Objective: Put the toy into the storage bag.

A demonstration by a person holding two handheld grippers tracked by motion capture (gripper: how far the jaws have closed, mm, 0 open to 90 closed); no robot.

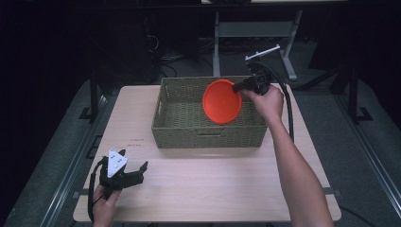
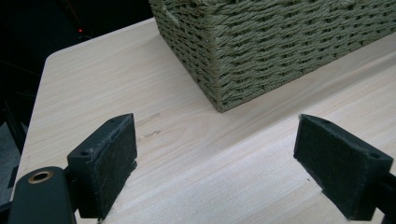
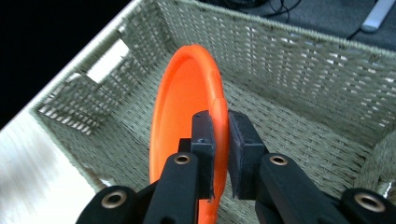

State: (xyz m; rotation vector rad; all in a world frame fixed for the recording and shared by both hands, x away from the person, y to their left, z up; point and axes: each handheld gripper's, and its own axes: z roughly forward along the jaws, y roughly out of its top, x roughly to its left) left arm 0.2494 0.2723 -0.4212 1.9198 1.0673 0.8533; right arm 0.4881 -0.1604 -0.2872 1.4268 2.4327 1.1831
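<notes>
orange plate [image 1: 222, 101] pinched at its rim by the right gripper [image 1: 238, 87], held on edge above the woven basket [image 1: 208, 135] at table [image 1: 208, 189] centre. left gripper [image 1: 137, 172], jaws wide apart and empty, rests at 7 o'clock of the basket, well apart from it.

A pale wood table [image 1: 208, 189] with rounded corners stands in a dim room; light falls on its top while the surroundings stay nearly black. Around the table lies grey carpet [image 1: 331, 118]. Beyond the table's far edge a light grey metal stand [image 1: 255, 30] rises, its foot [image 1: 289, 66] reaching across the carpet toward the table's far right corner. Left of that stand, dark cables [image 1: 165, 61] lie tangled on the carpet. Dark metal rails [image 1: 373, 165] run along the floor beside the table's right side, and others along its left [image 1: 71, 165].
</notes>
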